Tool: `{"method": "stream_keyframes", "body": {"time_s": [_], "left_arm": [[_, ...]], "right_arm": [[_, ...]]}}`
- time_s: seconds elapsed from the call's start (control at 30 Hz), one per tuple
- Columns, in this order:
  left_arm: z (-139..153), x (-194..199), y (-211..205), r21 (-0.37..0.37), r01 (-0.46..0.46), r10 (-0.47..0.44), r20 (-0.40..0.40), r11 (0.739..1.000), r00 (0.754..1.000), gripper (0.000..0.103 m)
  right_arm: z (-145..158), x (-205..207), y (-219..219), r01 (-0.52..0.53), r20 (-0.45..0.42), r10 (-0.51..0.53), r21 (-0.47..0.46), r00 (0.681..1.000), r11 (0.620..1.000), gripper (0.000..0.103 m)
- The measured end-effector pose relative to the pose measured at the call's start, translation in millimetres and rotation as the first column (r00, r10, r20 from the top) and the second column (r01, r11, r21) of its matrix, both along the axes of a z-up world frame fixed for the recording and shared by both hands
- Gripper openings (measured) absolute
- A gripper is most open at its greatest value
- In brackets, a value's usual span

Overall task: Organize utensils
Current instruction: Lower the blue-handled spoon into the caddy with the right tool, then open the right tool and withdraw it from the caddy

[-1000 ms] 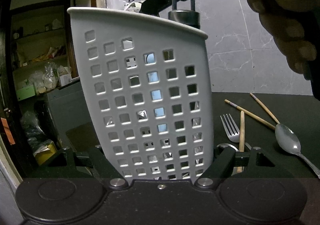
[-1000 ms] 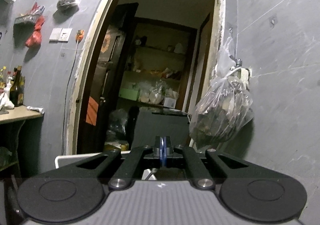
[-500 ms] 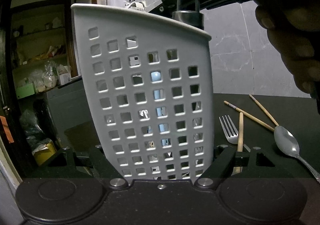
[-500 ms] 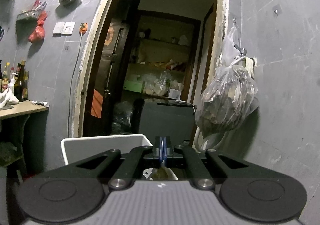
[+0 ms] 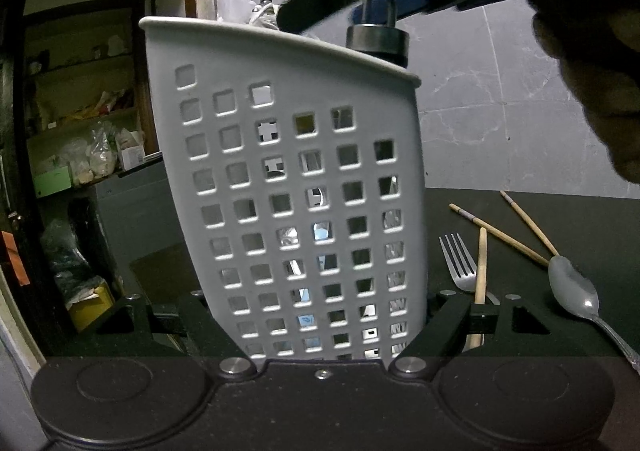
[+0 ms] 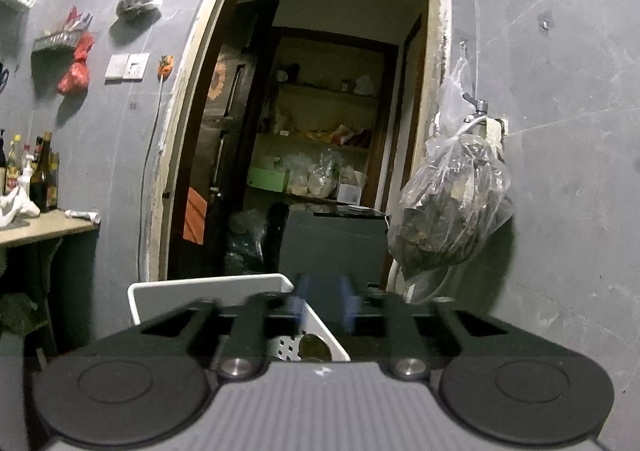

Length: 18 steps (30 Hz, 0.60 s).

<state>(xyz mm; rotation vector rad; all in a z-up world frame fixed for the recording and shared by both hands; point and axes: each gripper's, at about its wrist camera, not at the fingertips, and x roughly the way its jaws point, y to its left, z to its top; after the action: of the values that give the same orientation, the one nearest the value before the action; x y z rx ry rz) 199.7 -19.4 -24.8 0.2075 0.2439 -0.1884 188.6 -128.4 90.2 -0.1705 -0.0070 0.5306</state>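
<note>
Left gripper [image 5: 320, 315] jaws clamped on caddy [image 5: 288, 179] — right gripper [image 6: 322, 305] jaws opening, empty

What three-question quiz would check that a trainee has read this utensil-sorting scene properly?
1. True or false: the fork lies inside the white caddy.
2. How many chopsticks lie on the dark table? A one, B three, C five.
3. What does the left claw grip?
Key: 1 false, it lies on the table; 2 B; 3 the white caddy.
</note>
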Motion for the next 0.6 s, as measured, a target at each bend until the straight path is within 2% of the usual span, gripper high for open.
{"method": "stream_keyframes", "body": {"time_s": [0.03, 0.07, 0.17, 0.2, 0.23, 0.4, 0.6], "left_arm": [[0, 0, 0, 0.0, -0.002, 0.002, -0.001, 1.0, 1.0, 0.079], [1, 0, 0, 0.0, -0.003, 0.003, -0.002, 1.0, 1.0, 0.079], [2, -1, -2, 0.006, -0.009, 0.009, -0.002, 1.0, 1.0, 0.079], [3, -1, -3, 0.008, -0.011, 0.011, -0.003, 1.0, 1.0, 0.079], [3, -1, -3, 0.007, -0.014, 0.014, -0.004, 1.0, 1.0, 0.079], [5, -2, -9, 0.016, -0.029, 0.029, -0.006, 0.999, 1.0, 0.079], [7, -3, -14, 0.019, -0.039, 0.039, -0.01, 0.999, 0.999, 0.079]], "right_arm": [[0, -2, -3, -0.002, 0.002, 0.002, 0.008, 1.0, 1.0, 0.058], [1, -4, -6, -0.003, 0.007, 0.003, 0.016, 1.0, 1.0, 0.062], [2, -14, -17, 0.002, 0.029, -0.003, 0.03, 1.0, 1.0, 0.084], [2, -18, -21, 0.005, 0.037, -0.007, 0.036, 0.999, 0.999, 0.095], [1, -22, -25, 0.008, 0.046, -0.01, 0.041, 0.999, 0.999, 0.099], [-5, -46, -52, 0.045, 0.054, -0.047, 0.034, 0.997, 0.998, 0.103], [-28, -67, -91, 0.145, -0.032, -0.143, 0.044, 0.989, 0.988, 0.103]]}}
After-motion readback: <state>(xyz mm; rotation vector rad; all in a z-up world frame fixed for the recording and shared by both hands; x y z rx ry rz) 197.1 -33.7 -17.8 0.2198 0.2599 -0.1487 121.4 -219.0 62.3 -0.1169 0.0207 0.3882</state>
